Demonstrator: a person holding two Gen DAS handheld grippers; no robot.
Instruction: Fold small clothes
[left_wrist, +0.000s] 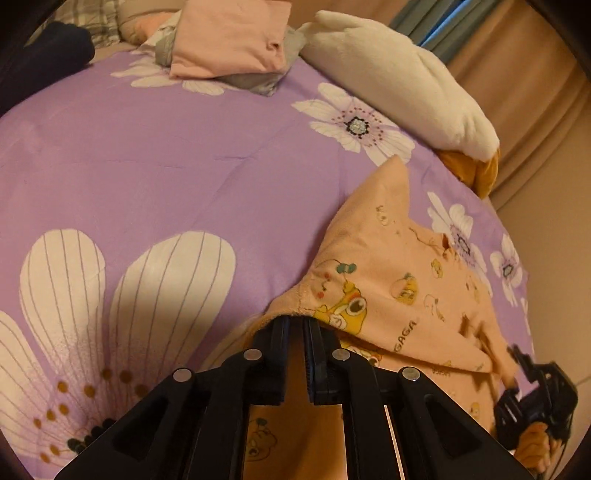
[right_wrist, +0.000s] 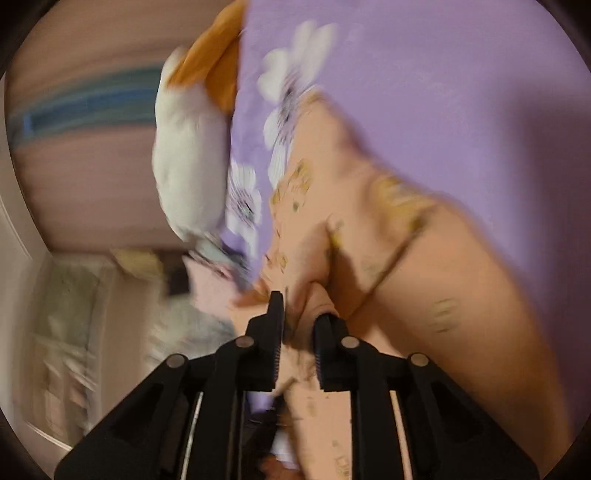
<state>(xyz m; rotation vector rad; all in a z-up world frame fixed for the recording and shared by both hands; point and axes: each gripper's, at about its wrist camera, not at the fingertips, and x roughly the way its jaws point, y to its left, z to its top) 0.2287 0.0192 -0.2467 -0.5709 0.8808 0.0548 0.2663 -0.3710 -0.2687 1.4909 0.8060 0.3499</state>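
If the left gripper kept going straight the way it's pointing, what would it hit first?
Most likely the peach cartoon-print garment that the left gripper already pinches at the hem. Past that fold lies the purple floral bedspread, though depth is hard to judge here.

Both wrist views close over bedspread (left_wrist: 147, 155) — sharing peach garment (left_wrist: 399, 266)
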